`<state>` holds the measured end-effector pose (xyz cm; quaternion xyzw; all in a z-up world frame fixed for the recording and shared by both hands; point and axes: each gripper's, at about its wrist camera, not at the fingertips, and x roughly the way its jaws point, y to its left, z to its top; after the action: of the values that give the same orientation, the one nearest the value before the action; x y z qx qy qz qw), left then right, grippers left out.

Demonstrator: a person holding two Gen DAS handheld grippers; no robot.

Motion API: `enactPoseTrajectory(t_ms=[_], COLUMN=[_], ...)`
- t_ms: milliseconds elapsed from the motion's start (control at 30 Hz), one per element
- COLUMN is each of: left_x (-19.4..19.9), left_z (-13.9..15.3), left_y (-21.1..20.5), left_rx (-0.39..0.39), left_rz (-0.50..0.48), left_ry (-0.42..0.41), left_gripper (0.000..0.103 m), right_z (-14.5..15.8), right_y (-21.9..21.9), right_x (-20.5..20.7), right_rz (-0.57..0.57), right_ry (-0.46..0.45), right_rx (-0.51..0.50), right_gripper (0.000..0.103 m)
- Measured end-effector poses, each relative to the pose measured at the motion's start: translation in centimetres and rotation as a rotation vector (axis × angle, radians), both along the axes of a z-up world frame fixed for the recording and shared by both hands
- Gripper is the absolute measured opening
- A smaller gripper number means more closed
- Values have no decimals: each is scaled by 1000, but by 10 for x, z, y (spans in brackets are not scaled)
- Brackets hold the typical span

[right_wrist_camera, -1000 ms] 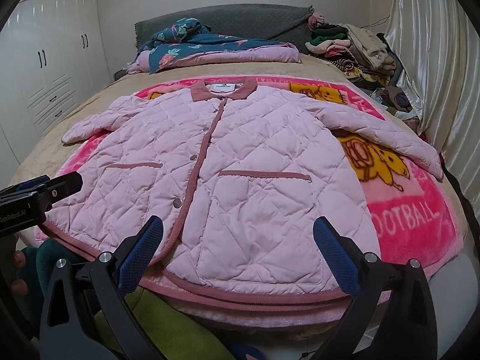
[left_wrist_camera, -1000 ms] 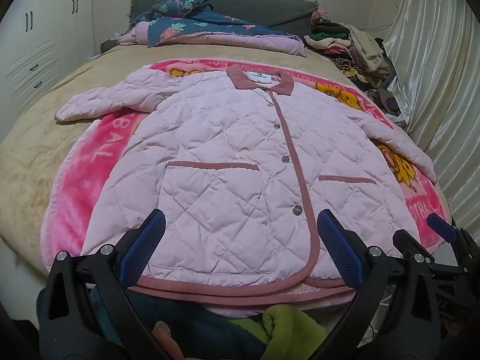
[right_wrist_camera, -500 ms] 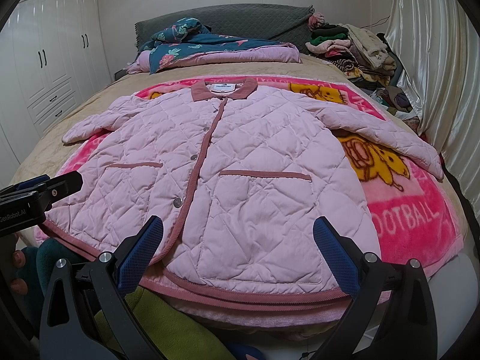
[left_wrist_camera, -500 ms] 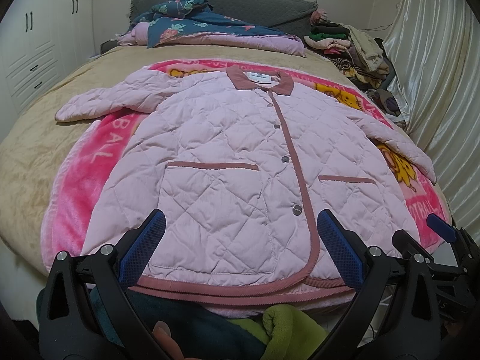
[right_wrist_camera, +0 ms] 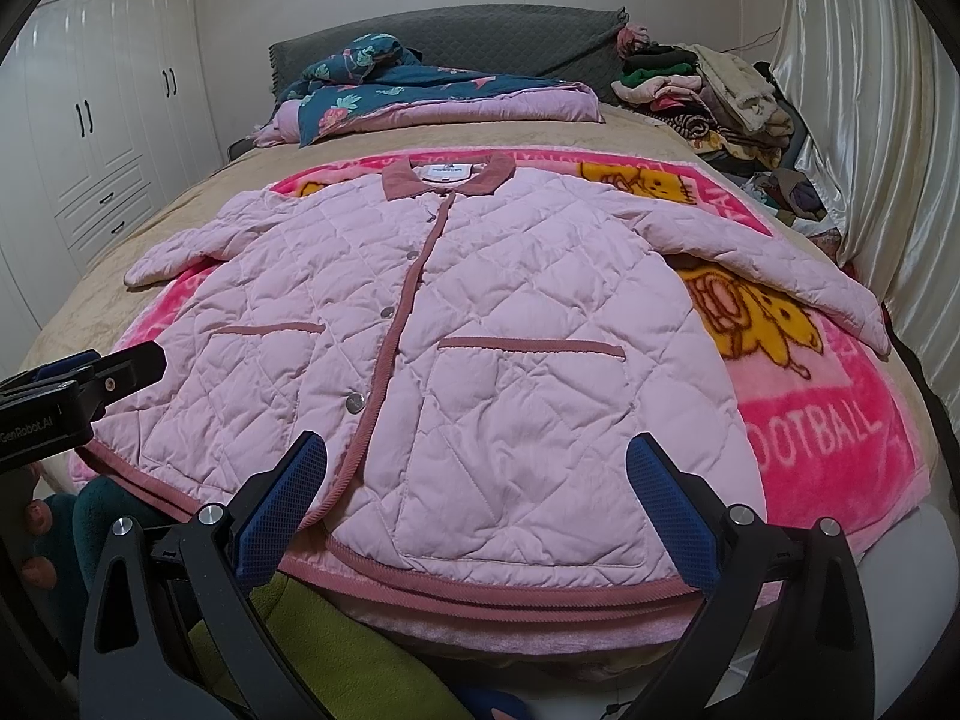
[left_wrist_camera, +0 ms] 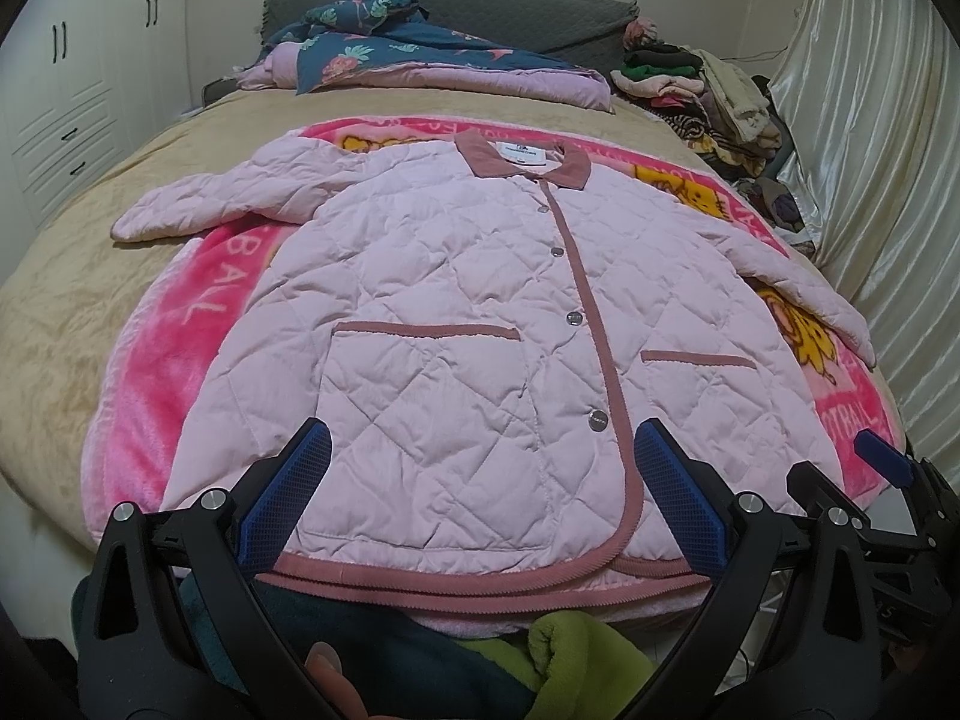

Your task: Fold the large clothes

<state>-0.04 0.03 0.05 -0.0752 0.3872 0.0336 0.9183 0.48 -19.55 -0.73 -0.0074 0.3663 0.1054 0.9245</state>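
A pale pink quilted jacket (left_wrist_camera: pixel 456 324) with dusty-rose trim lies flat, buttoned and face up on a pink cartoon blanket (left_wrist_camera: pixel 180 324), both sleeves spread out. It also shows in the right wrist view (right_wrist_camera: pixel 480 324). My left gripper (left_wrist_camera: pixel 480 468) is open and empty, hovering above the jacket's hem on the left pocket side. My right gripper (right_wrist_camera: pixel 477 480) is open and empty above the hem on the right pocket side. The left gripper's body (right_wrist_camera: pixel 72 384) shows at the left edge of the right wrist view.
The blanket lies on a tan bed (left_wrist_camera: pixel 60 300). A floral duvet (left_wrist_camera: pixel 408 54) is bunched at the headboard, a pile of clothes (left_wrist_camera: pixel 708 90) at the back right. Curtains (left_wrist_camera: pixel 870 180) hang on the right, white wardrobes (right_wrist_camera: pixel 90 138) on the left. Green and teal fabric (left_wrist_camera: pixel 570 654) lies below the hem.
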Motion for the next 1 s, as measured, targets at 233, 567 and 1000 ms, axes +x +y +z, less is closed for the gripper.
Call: enactPoseTrajectory(t_ms=[233,567,1000], left_x=[0,0,12], left_z=[0,0,-11], left_y=[0,0,7], left_rx=[0,1,3], left_rz=[-1,-3,1], left_ry=[1,3,14], left_gripper=[95,95,95], right_z=[-1,-2,-7], right_y=[0,-1,-2], right_x=[1,5,15], right_rz=[0,0,9], right_ry=[2,5,20], right_rx=[1,3,22], right_gripper=[99,99,99])
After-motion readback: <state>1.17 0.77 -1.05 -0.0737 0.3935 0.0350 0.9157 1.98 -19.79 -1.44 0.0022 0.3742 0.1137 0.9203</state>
